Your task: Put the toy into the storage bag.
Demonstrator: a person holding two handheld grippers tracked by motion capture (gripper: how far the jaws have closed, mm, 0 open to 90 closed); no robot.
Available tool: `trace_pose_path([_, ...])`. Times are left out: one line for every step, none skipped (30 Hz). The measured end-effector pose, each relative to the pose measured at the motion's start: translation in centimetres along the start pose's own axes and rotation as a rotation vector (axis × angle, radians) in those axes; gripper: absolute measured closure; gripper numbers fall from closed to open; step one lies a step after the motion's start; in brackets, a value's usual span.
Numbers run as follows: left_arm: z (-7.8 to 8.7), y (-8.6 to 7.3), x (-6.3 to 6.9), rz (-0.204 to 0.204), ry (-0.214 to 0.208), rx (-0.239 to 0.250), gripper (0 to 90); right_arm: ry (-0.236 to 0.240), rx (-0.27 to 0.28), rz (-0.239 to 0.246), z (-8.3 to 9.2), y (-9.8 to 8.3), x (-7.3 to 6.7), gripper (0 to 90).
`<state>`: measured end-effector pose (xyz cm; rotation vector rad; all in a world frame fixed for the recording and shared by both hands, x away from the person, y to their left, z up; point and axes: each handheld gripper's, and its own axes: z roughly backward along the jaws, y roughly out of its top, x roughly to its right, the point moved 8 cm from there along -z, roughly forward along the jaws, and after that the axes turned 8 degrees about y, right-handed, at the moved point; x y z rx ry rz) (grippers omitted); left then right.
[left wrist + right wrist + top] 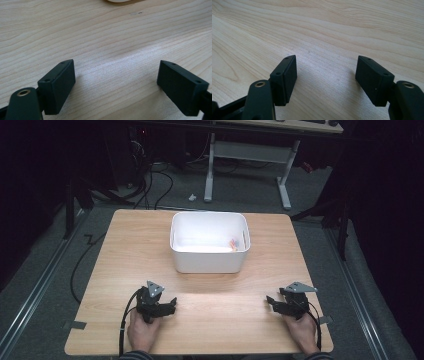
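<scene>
L gripper (117,82): jaws wide apart, nothing between the pads, bare wood grain under them; sits low over the near-left part of the table (125,250), held by the person's left hand (143,332), black cable trailing back off the near edge. R gripper (325,80): jaws parted to a mid width, nothing between them, bare wood below; sits near-right, held by the right hand (302,332), grey three-cornered plate on top. In the high view the two grippers are well apart, L gripper (172,307) and R gripper (270,301) pointing inward toward each other, w/ clear tabletop between. White bin (210,265): rectangular, open top, upright, at table centre toward the far side, well apart from both grippers; nothing stands between it and either gripper. Inside, by the right wall, a small orange-and-pale item (233,243), too small to identify. Bin's near edge (117,0) just shows at the top of the L gripper view. Surroundings: grey floor, cables at far left, white desk frame (247,157) beyond the table, dark around.
</scene>
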<state>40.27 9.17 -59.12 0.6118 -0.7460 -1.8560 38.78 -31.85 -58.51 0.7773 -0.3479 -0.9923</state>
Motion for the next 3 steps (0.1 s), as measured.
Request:
trace_pose_path([0.0, 0.0, 0.0, 0.0, 0.0, 0.0, 15.3, -0.001, 0.0, 0.0, 0.0, 0.0, 0.0, 33.6])
trace_pose_path([0.0, 0.0, 0.0, 0.0, 0.0, 0.0, 15.3, -0.002, 0.0, -0.002, 0.0, 0.0, 0.02, 33.4])
trace_pose_path([0.0, 0.0, 0.0, 0.001, 0.0, 0.0, 15.3, -0.002, 0.0, -0.002, -0.01, 0.0, 0.02, 33.3])
